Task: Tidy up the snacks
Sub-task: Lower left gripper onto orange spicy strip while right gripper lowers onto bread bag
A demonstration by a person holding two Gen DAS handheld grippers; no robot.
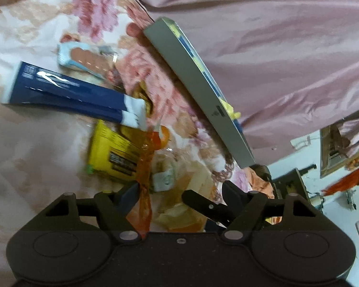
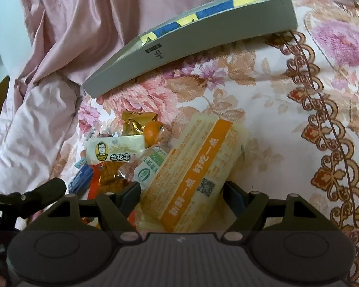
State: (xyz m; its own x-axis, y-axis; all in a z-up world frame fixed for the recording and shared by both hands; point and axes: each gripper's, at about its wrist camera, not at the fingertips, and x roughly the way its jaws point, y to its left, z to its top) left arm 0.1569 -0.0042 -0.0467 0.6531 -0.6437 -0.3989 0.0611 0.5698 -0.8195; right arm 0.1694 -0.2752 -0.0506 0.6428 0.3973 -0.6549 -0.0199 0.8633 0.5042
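Snack pile sits on the bed just below the grey tray (image 2: 179,45); my right tongs (image 2: 182,191) gape wide around the orange-striped pack (image 2: 198,174), ready to pinch; left tongs (image 1: 179,191) also wide, red wrapper (image 1: 144,167) brushing one finger.

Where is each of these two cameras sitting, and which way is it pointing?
Left wrist view: sits on the left tool, looking forward along its open fingers at snacks on a floral bedspread: blue pack, yellow pack, grey tray. Only the tool shows.
Right wrist view: sits on the right tool, whose open fingers flank an orange-striped pack; the left tool shows at lower left, a fingertip in the bottom-left corner.
Shared: the tray, the bedspread, the small orange and the pink quilt.
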